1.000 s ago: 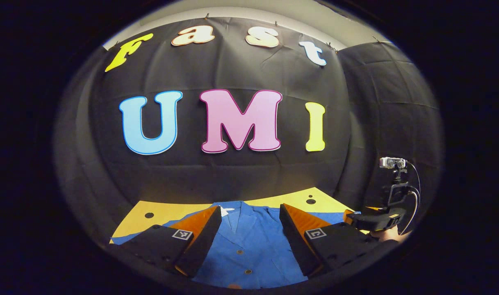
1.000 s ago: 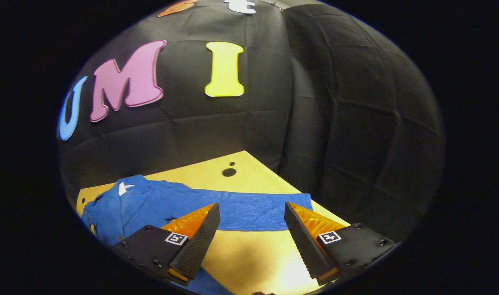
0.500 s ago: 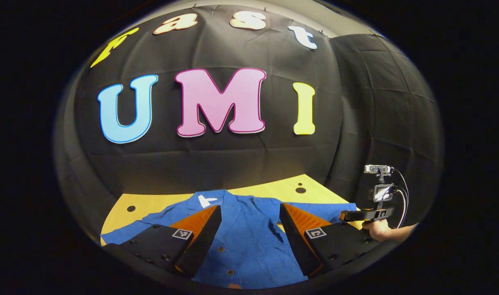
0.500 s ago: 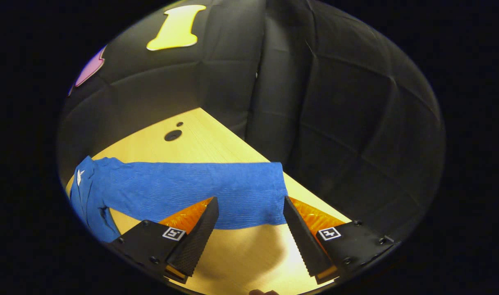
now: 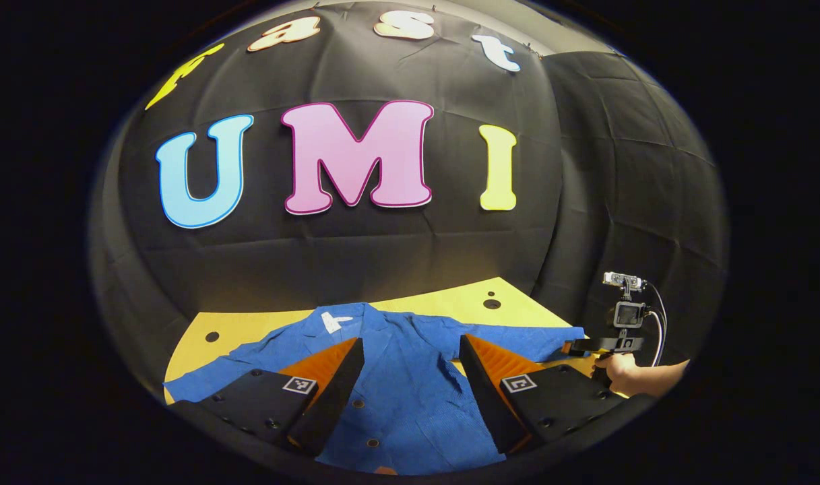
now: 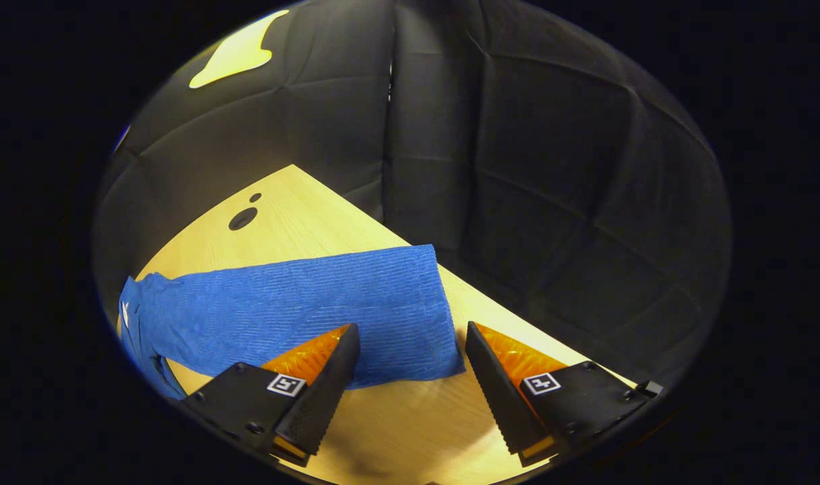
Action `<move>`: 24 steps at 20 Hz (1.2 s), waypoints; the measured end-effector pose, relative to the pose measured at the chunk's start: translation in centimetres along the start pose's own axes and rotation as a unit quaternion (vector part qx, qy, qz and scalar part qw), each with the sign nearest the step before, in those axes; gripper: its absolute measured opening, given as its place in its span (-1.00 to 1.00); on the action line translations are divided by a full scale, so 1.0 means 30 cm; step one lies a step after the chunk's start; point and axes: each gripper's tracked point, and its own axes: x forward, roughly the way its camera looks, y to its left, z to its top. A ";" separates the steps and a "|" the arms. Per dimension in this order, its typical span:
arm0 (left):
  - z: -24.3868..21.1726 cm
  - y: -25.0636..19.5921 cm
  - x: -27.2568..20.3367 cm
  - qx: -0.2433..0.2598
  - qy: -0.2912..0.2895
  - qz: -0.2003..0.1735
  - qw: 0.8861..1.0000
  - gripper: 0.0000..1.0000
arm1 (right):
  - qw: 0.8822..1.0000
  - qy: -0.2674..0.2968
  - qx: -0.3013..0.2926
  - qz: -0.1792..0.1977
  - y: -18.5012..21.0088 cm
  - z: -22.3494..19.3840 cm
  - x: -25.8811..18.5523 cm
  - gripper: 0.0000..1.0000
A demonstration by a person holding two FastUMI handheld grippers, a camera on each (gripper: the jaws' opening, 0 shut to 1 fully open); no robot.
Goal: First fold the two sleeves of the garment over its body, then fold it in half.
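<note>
two grippers' fingers spread wide, left gripper [image 5: 410,384] over blue shirt [image 5: 410,397], right gripper [image 6: 410,384] at its sleeve [image 6: 302,310]

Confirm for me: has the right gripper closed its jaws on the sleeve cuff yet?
No: in the right gripper view the right gripper has its jaws spread wide, and the sleeve lies flat on the table with nothing pinching it.

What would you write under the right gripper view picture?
Open right gripper poised by the cuff of a blue shirt's sleeve on a yellow wooden table.
</note>
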 end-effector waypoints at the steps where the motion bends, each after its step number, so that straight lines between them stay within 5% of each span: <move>1: -0.005 -0.008 -0.007 -0.001 0.000 0.001 1.000 0.64 | 1.000 0.004 0.001 0.000 0.004 0.003 0.008 1.00; 7: -0.003 -0.026 -0.054 -0.012 0.000 0.009 1.000 0.64 | 0.999 0.038 0.030 0.013 0.039 0.024 0.018 -0.73; 9: -0.012 -0.021 -0.074 -0.019 0.000 0.007 1.000 0.64 | 0.998 0.052 0.025 0.033 0.059 0.008 0.012 -0.91; 12: -0.033 0.009 -0.107 -0.057 0.005 0.008 0.998 0.64 | 0.995 0.061 0.038 0.068 0.106 0.013 -0.022 -0.98; 19: -0.039 0.145 -0.225 -0.104 -0.011 0.038 0.994 0.64 | 0.997 0.010 0.011 0.081 0.212 0.119 -0.205 -0.97; 24: -0.071 0.273 -0.357 -0.116 -0.018 0.077 0.990 0.63 | 0.990 0.000 -0.022 0.137 0.446 0.141 -0.351 -0.98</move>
